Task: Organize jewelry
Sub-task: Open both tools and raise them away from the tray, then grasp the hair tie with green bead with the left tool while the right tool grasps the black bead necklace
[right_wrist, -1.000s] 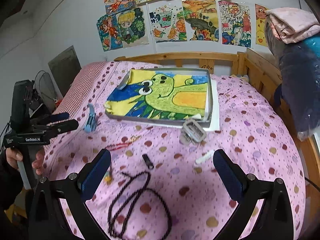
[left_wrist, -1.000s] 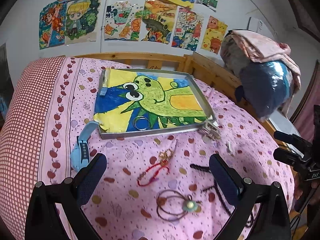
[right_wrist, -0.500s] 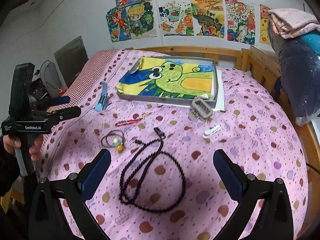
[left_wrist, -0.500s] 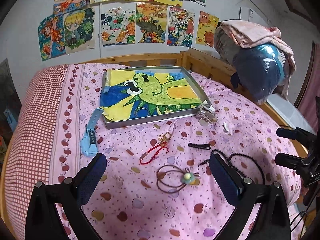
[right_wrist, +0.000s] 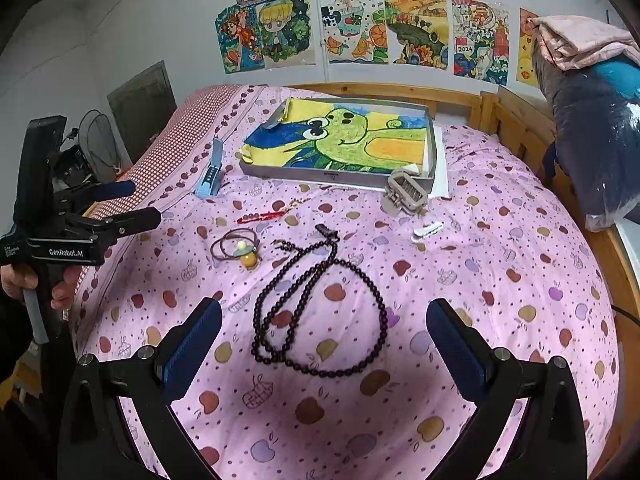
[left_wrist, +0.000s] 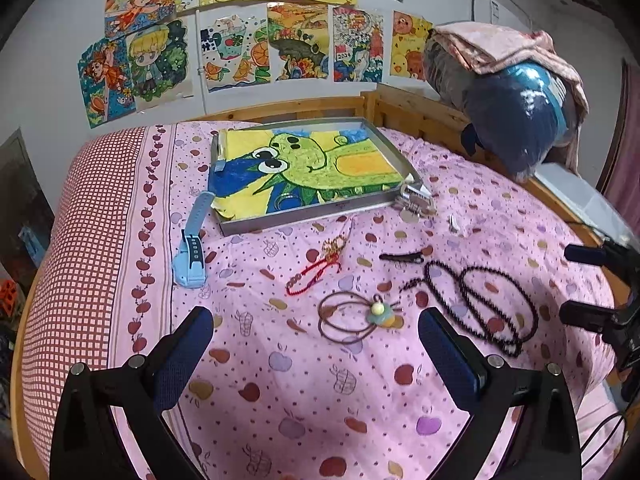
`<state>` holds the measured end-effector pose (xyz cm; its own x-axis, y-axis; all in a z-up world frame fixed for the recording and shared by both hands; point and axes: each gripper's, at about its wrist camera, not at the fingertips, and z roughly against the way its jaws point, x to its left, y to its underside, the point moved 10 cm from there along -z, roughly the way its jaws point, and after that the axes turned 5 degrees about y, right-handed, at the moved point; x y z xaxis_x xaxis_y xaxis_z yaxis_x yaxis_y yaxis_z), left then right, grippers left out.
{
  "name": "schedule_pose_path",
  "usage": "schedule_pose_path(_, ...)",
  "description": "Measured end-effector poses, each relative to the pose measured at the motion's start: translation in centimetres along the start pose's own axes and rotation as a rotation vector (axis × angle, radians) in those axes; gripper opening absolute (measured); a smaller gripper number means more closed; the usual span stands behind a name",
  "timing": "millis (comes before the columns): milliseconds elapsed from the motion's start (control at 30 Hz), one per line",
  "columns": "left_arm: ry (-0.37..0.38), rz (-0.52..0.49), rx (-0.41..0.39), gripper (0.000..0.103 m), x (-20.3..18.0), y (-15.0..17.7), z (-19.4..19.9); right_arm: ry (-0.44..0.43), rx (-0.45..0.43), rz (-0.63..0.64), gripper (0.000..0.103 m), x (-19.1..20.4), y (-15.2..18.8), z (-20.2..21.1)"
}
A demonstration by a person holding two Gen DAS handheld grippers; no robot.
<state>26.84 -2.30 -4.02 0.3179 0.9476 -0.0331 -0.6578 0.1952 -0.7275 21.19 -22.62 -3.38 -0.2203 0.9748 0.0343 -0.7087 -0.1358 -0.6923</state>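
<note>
Jewelry lies loose on the pink bedspread in front of a metal tray [left_wrist: 304, 216] [right_wrist: 332, 176] lined with a dinosaur drawing. A black bead necklace [left_wrist: 466, 294] [right_wrist: 262, 308] lies just ahead of my right gripper [right_wrist: 324, 308], which is open and holds nothing. A brown hair tie with a yellow charm [left_wrist: 378, 314] [right_wrist: 244, 254] sits just ahead of my open left gripper [left_wrist: 314, 320]. Farther off are a red bracelet [left_wrist: 312, 276], a black clip [left_wrist: 400, 257], a blue watch [left_wrist: 192, 248], a beige hair claw [left_wrist: 414, 200] and a small white clip [left_wrist: 454, 224].
A wooden bed frame [left_wrist: 404, 112] runs behind the tray and down the right side. A dark blue bundle with pink cloth on top [left_wrist: 516, 116] rests on it. A fan [right_wrist: 96, 144] stands left of the bed. A person's hand [right_wrist: 24, 280] holds the left gripper's handle.
Both grippers have drawn back from the tray and up, so more of the bedspread shows. The necklace and hair tie now lie in full view ahead of the fingers. Nothing was picked up.
</note>
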Motion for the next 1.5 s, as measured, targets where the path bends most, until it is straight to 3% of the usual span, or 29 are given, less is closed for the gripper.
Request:
schedule_pose_path(367,-0.014,-0.047,0.054,0.103,-0.2,3.0,-0.4,0.004,0.029,-0.017,0.101,-0.2,2.3,0.0)
schedule_pose_path(633,0.061,-0.084,0.088,0.103,-0.8,4.8,-1.2,-0.028,0.057,-0.002,0.101,0.5,3.2,-0.9)
schedule_pose_path(1033,0.15,-0.104,0.127,0.103,-1.9,4.3,-4.5,-0.09,0.061,0.039,0.1,2.0,2.9,-2.2)
schedule_pose_path(1233,0.19,-0.145,0.166,0.088,-3.0,4.1,-6.6,-0.084,0.066,0.073,0.097,2.5,2.8,-3.0)
schedule_pose_path(1400,0.202,-0.16,0.198,0.071,-3.5,4.2,-8.0,-0.083,0.092,0.097,0.076,2.8,2.9,-3.8)
schedule_pose_path(1500,0.209,-0.166,0.218,0.06,-3.7,4.4,-8.7,-0.089,0.104,0.109,0.069,3.0,3.0,-4.2)
